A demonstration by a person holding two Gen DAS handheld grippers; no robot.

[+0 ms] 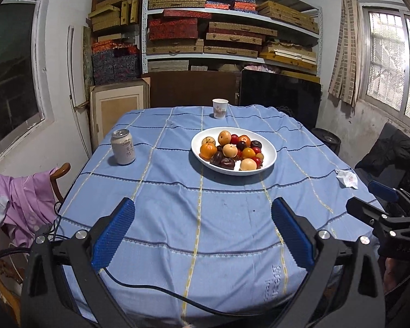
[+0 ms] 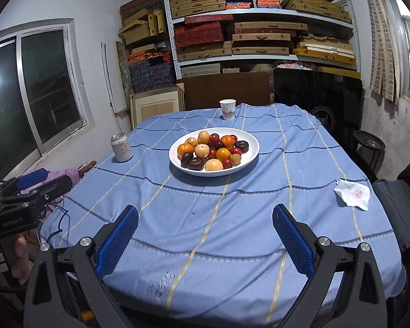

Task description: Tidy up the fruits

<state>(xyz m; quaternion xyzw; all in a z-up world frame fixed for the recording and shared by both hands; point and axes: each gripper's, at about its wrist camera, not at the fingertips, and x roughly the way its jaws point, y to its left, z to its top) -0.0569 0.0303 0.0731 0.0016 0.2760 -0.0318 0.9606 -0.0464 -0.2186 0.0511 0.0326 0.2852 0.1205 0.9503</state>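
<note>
- The left gripper [image 1: 203,210] and right gripper [image 2: 205,217] both hung spread wide, holding nothing.
- Fruits [image 2: 211,151] (orange, tan, dark red) sat heaped in a white plate [image 2: 248,151] mid-table.

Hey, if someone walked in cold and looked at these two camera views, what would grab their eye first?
First, the white oval plate piled with orange, tan and dark red fruits, sitting mid-table on the light blue checked tablecloth. Next, the silver drink can to the plate's left, the white paper cup at the far edge, and the crumpled white tissue on the right. Both the left gripper and right gripper are open, near the table's front edge.
</note>
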